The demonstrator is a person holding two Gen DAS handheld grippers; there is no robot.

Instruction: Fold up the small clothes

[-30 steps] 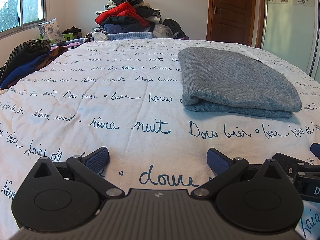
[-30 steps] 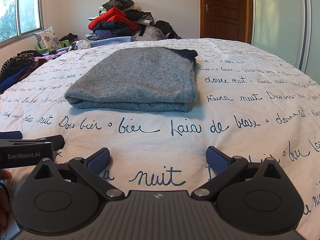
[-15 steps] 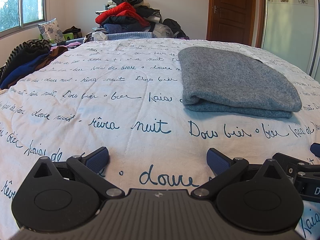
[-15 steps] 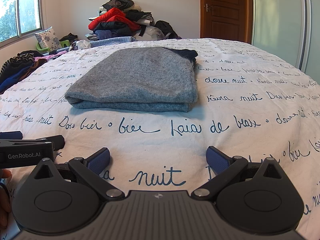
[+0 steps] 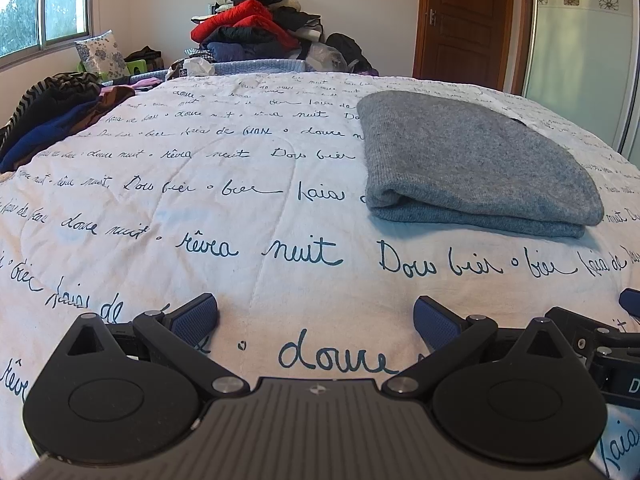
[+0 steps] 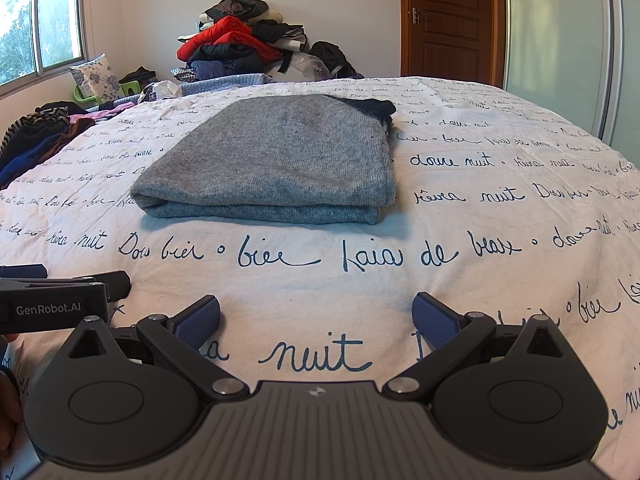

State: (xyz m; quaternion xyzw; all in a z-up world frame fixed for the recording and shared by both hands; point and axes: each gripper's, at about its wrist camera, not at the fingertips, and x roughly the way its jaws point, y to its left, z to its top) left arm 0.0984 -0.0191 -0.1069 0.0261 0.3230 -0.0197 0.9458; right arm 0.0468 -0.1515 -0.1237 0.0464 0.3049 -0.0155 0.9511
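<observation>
I hold the left claw (image 5: 316, 316) and the right claw (image 6: 316, 316) low over the bed (image 5: 248, 208), side by side, fingers spread apart and gripping nothing; I judge this a resting pose between garments. Ahead of the right claw, and ahead and to the right of the left one, lies the grey sweater (image 6: 276, 160), folded flat, a dark garment (image 6: 372, 108) just behind it. Far beyond, a heap of clothes (image 5: 256, 28) probably supplies the next piece.

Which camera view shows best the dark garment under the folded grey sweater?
The right wrist view: the dark garment sticks out beyond the grey sweater at its far right corner. In the left wrist view only a thin dark sliver shows.
</observation>
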